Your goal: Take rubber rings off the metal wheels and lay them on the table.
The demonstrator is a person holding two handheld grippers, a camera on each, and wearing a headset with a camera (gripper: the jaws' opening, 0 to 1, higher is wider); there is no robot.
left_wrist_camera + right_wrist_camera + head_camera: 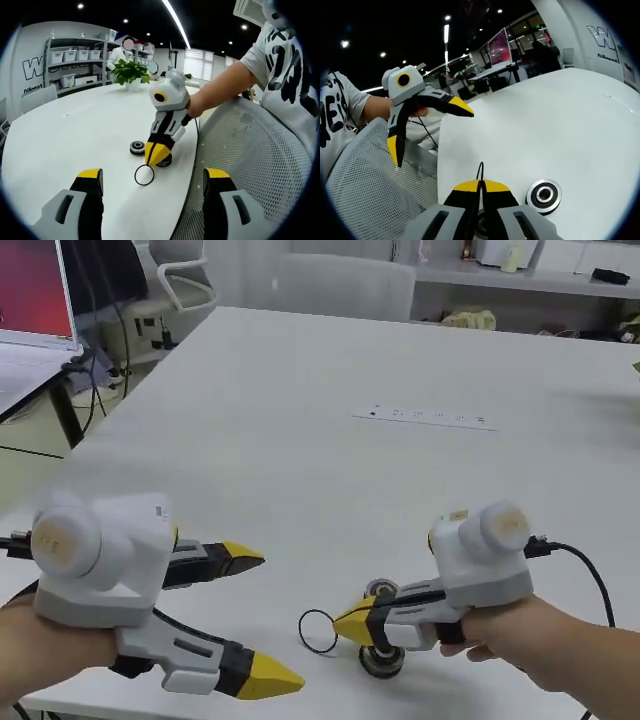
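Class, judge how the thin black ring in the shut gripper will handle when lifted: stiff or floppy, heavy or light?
The ring is a very thin loop, so probably light. Pinched at one edge by the right gripper, it shows a round shape, suggesting some spring rather than total floppiness. Laid flat, it likely won't roll.

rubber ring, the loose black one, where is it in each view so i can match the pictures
Head view: rubber ring lower centre, at the tip of the right gripper.
Left gripper view: the ring is centre, just below the right gripper.
Right gripper view: the ring is bottom centre, edge-on, a thin black line rising from the shut jaws.
Shared landmark: the metal wheel beside the right gripper.
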